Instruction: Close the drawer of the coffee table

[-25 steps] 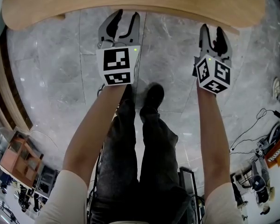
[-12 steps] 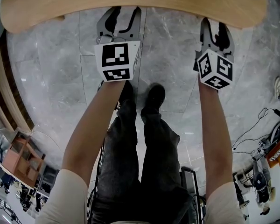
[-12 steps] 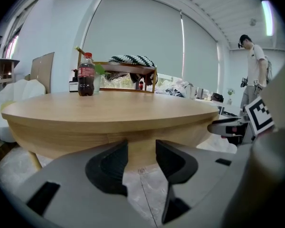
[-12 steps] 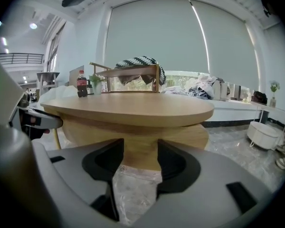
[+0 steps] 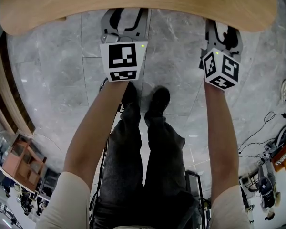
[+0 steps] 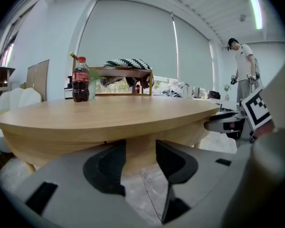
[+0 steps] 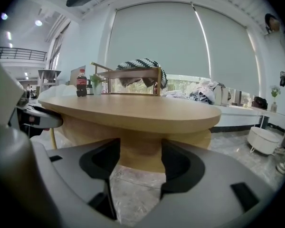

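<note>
The light-wood oval coffee table (image 5: 133, 1) fills the top of the head view. Both grippers point at its side just below the top. My left gripper (image 5: 126, 17) and right gripper (image 5: 223, 30) have their tips tucked under the table's rim. In the left gripper view the left gripper (image 6: 140, 148) is open in front of the curved wooden apron (image 6: 137, 151). The right gripper (image 7: 140, 148) is open before the apron (image 7: 140, 156) too. Both sets of jaws have just been opening, with nothing between them. No drawer front stands out on the apron.
A cola bottle (image 6: 80, 85) and a low wooden rack with a striped cloth (image 6: 126, 70) stand on the table's far side. A person (image 6: 242, 65) stands at the back right. Grey marble floor (image 5: 57, 70) and the wearer's shoes (image 5: 155, 98) lie below.
Both grippers have moved forward towards the table, so their tips now sit under its rim. Both sets of jaws stand wider than before.
</note>
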`<state>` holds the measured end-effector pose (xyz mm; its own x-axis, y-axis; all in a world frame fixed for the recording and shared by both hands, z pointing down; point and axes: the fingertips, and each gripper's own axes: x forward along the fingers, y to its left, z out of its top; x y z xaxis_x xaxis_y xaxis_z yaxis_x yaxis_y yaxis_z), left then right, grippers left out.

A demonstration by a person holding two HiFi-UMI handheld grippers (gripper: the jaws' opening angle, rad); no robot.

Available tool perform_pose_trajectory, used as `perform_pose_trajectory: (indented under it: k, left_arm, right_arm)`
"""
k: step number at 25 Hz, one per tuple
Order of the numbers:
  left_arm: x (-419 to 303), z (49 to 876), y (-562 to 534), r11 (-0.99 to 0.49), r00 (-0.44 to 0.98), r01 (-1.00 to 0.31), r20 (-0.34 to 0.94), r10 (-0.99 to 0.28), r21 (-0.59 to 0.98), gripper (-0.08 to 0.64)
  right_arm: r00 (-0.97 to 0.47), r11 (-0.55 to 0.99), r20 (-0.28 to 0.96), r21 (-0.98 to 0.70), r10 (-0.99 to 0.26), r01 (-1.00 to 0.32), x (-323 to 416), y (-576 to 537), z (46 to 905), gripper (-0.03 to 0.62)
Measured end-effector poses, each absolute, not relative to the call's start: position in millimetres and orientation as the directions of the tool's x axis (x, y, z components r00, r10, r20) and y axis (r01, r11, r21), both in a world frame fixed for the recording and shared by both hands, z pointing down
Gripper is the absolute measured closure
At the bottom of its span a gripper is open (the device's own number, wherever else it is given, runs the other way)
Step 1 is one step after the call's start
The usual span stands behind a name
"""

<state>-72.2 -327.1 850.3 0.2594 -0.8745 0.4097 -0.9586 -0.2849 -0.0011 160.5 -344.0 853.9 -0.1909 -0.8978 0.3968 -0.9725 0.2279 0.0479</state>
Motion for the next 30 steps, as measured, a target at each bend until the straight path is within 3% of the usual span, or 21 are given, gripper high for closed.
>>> perform_pose_trajectory:
  k: [9, 16, 30]
  left_arm:
    - [-72, 852, -330, -0.291, 0.252, -0.956, 0.396, -0.883, -0.039, 0.36]
    - [-80, 853, -292, -0.302, 0.255, -0.953, 0.501, -0.827, -0.013, 0.361]
    - [-87, 718, -239, -0.319, 0.26, -0.948, 0.549, -0.794, -0.013, 0.497]
  right_arm:
    - [-0.194, 0.241, 0.384, 0.077, -0.903, -0.968, 160, -347, 856, 0.304]
    - [-0.194, 0.276, 0.467, 0.113, -0.863, -0.955, 164, -315, 850, 0.307]
    - [-0.246, 0.333, 0.547, 0.065, -0.8, -0.941, 165, -232, 728, 0.514]
